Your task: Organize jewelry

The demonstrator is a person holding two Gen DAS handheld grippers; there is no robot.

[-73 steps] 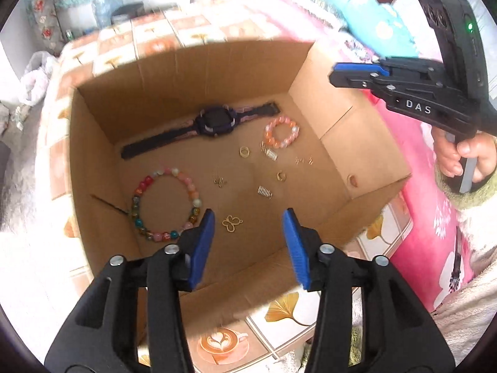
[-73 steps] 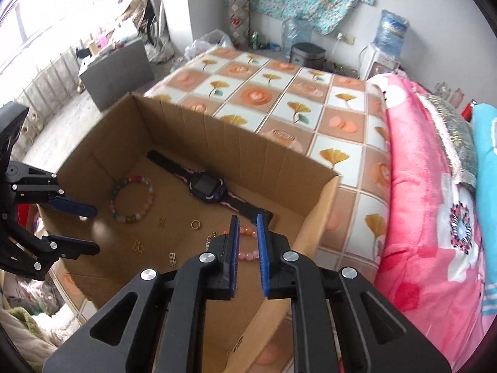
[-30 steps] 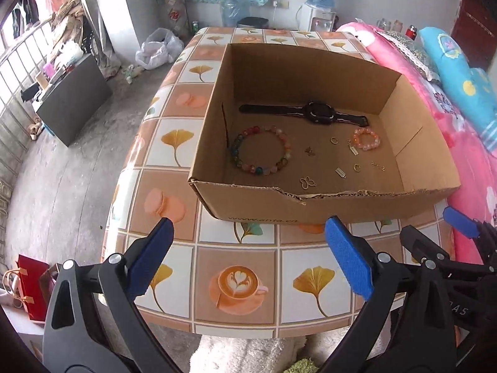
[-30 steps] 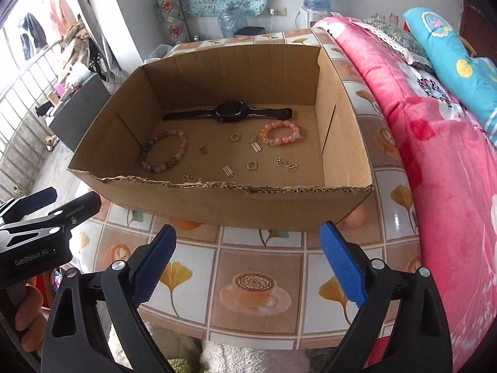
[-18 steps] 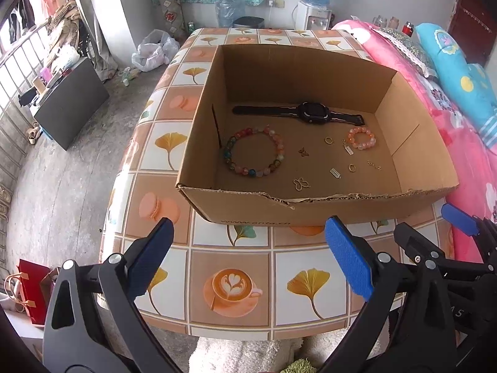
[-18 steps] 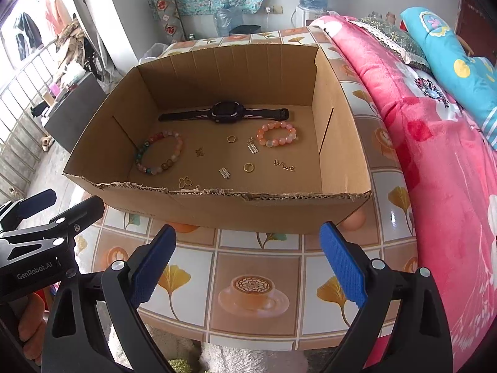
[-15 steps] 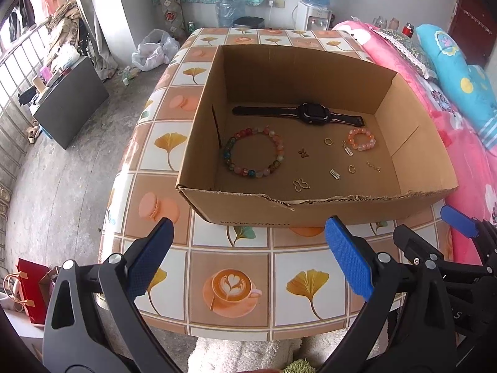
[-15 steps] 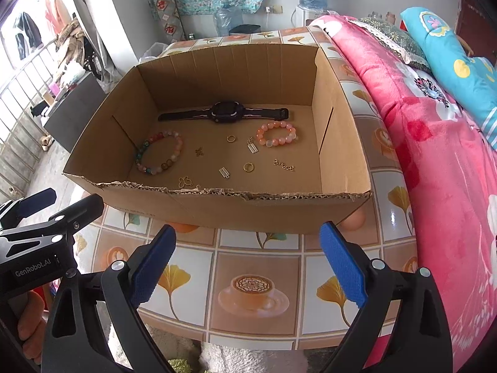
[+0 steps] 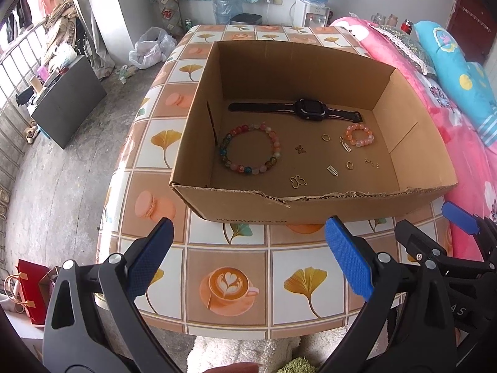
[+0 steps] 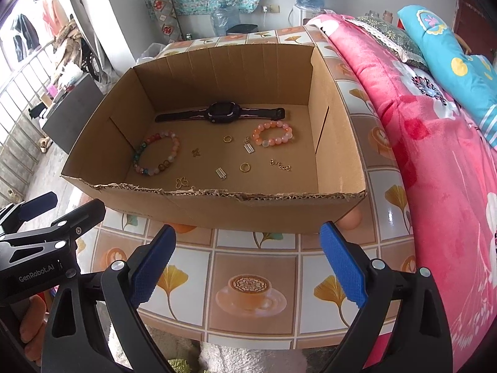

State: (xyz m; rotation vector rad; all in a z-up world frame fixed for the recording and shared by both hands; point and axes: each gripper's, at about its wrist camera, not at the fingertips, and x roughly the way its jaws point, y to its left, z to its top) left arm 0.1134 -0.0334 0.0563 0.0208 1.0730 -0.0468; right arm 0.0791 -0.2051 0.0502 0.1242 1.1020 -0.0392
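Tiled table (image 9: 230, 239) | jewelry box (image 9: 310, 208) — beyond both grippers' fingers (image 9: 348, 261) | fingers spread wide — empty

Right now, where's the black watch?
In both wrist views the black watch lies flat on the floor of the cardboard box, along the far wall, behind the multicoloured bead bracelet and the pink bead bracelet.

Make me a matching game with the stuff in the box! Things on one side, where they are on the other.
Things:
1. black watch
2. multicoloured bead bracelet
3. orange bead bracelet
4. gold butterfly charm

Places in the cardboard box:
A. nearest the torn front edge
B. along the back wall
C. by the left wall
D. towards the right, just in front of the watch strap

Pairs: 1-B, 2-C, 3-D, 4-A
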